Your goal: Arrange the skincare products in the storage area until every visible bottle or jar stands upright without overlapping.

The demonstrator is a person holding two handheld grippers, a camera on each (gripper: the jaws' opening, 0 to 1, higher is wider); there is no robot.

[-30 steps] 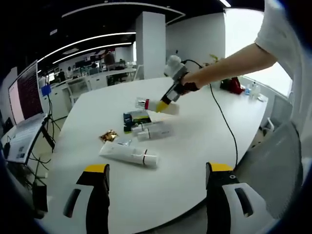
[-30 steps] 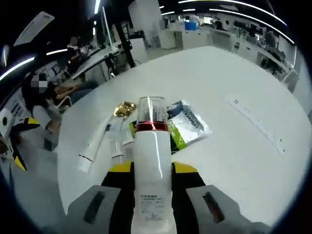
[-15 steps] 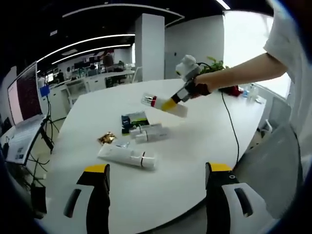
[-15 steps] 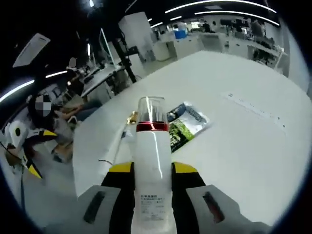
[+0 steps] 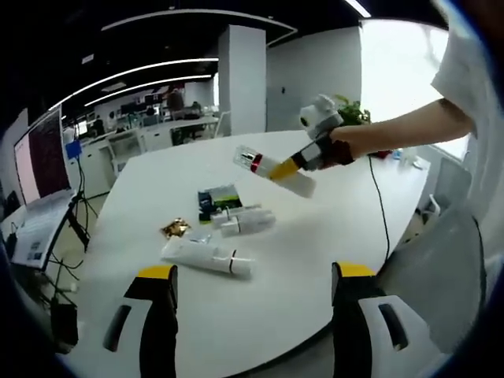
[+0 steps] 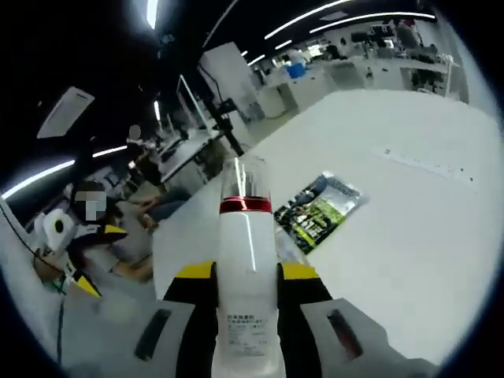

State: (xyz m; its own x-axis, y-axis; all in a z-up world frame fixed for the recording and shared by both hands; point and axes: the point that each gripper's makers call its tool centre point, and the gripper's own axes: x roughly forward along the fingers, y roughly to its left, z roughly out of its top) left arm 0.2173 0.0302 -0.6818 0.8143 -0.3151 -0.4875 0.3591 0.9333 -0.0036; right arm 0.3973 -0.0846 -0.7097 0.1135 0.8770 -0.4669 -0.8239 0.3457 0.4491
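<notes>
A white bottle [image 6: 247,272] with a red band and a clear cap sits between the yellow jaws of my right gripper [image 6: 246,276], which is shut on it. In the left gripper view the same bottle [image 5: 276,170] hangs tilted above the white table [image 5: 331,228], held by the right gripper [image 5: 303,161]. Below it lie a white tube [image 5: 206,256], two small white bottles on their sides [image 5: 240,220], a dark green sachet [image 5: 218,194] and a gold wrapper [image 5: 175,228]. The sachet [image 6: 319,211] shows past the held bottle. My left gripper [image 5: 252,276] is open near the table's front edge, holding nothing.
A person's bare arm [image 5: 409,126] reaches in from the right with a black cable [image 5: 370,197] trailing over the table. A monitor [image 5: 43,153] stands at the left. A plant and a red thing [image 5: 376,134] sit at the far right of the table. Desks and people [image 6: 94,228] lie beyond.
The right gripper has lifted the white bottle higher off the table and carried it rightward. The lying items and the left gripper have stayed put.
</notes>
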